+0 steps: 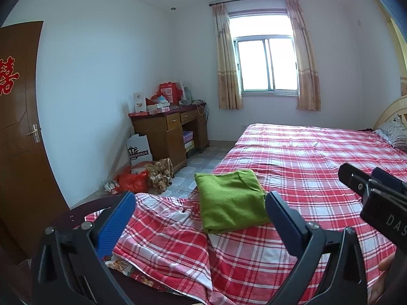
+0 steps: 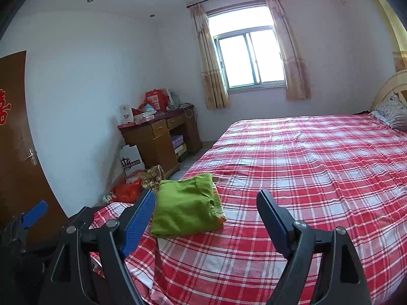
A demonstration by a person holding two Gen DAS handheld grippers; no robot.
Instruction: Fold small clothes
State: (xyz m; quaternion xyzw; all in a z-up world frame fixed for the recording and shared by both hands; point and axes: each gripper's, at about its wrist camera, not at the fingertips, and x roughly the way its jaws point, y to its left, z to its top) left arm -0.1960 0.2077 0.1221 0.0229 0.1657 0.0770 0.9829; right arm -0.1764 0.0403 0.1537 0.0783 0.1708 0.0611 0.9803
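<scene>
A green garment (image 1: 230, 200) lies folded into a neat rectangle near the corner of the bed's red plaid sheet (image 1: 305, 157). It also shows in the right wrist view (image 2: 187, 207), with a patterned edge showing at its right side. My left gripper (image 1: 201, 207) is open and empty, held above the bed just short of the garment. My right gripper (image 2: 206, 206) is open and empty, above the sheet to the garment's right. The right gripper's body (image 1: 374, 190) shows at the right edge of the left wrist view.
A wooden desk (image 1: 168, 129) with boxes stands against the far wall by the window (image 1: 267, 66). Bags and clutter (image 1: 142, 175) lie on the floor beside the bed. A brown door (image 1: 20, 132) is at the left. Pillows (image 1: 394, 129) lie at the headboard.
</scene>
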